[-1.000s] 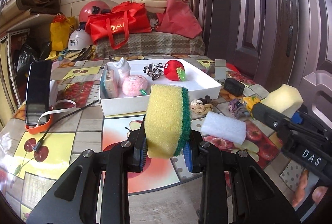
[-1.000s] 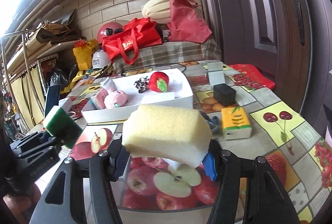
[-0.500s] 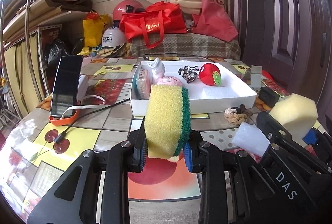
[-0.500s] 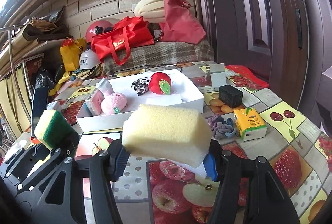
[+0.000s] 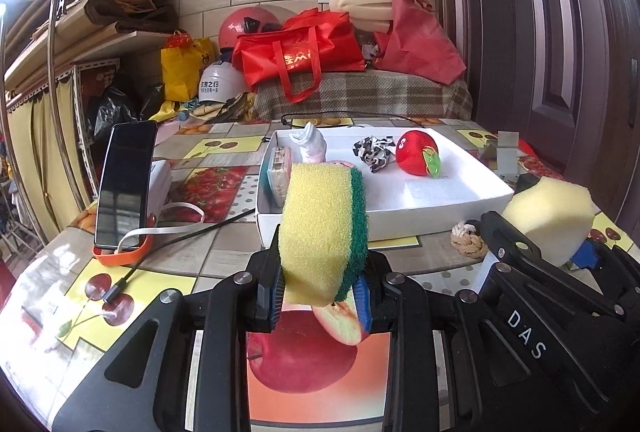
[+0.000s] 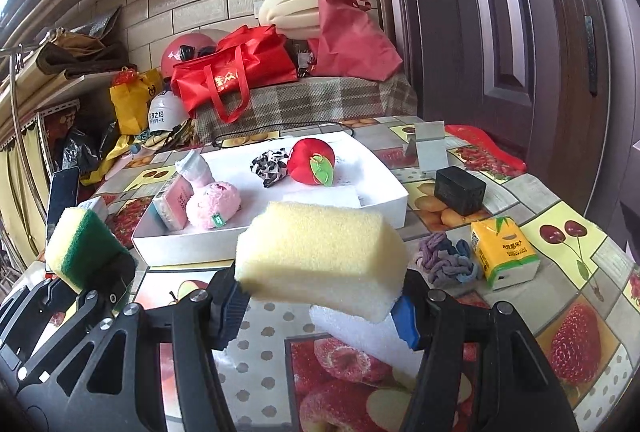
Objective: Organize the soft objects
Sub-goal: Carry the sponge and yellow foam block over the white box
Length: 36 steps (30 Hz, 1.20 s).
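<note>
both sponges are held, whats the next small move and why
Probably carry the left hand-held gripper forward over the white tray and release there: its scrub sponge is clamped short of the tray's near wall, and open floor shows right of the pink plush.

The table [image 6: 568, 216] wears a fruit-print cloth. On it sit a white tray [image 6: 256, 248], a phone [image 5: 124, 188] propped in an orange stand, a cable [image 5: 168, 248], a tan knot [image 5: 468, 238], a white foam block [image 6: 360, 336], a purple knot [image 6: 448, 264], a yellow tissue pack [image 6: 504, 252], a black box [image 6: 460, 190] and what may be a small mirror stand [image 6: 430, 148].
</note>
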Each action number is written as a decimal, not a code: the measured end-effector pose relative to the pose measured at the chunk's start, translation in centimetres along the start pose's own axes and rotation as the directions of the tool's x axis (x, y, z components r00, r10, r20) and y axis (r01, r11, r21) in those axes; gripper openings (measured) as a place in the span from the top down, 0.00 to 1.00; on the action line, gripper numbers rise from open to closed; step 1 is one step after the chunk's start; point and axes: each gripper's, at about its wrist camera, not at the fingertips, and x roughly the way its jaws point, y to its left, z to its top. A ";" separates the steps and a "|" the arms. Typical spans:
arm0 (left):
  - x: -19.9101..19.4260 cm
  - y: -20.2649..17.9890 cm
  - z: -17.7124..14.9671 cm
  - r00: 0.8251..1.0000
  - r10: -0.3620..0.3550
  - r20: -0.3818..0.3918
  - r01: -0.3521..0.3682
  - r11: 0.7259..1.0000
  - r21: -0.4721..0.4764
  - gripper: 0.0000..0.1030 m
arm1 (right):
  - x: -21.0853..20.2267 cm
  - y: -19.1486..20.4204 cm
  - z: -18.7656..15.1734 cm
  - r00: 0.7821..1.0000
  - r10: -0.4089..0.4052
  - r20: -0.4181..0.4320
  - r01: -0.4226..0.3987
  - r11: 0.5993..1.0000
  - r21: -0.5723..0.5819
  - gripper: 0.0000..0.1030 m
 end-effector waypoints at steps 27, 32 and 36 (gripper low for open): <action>8.5 2.4 4.0 1.000 0.003 -0.017 -0.004 0.998 -0.061 0.73 | 7.5 2.2 3.6 0.999 -0.037 0.008 0.036 0.999 0.017 0.39; 9.8 2.7 4.6 1.000 0.001 -0.022 -0.003 0.998 -0.068 0.73 | 8.9 2.3 4.3 0.999 -0.040 0.009 0.040 0.999 0.011 0.39; 11.2 3.0 5.2 0.999 -0.003 -0.039 0.000 0.996 -0.084 0.73 | 9.9 2.3 4.8 0.999 -0.047 0.007 0.047 0.999 0.009 0.39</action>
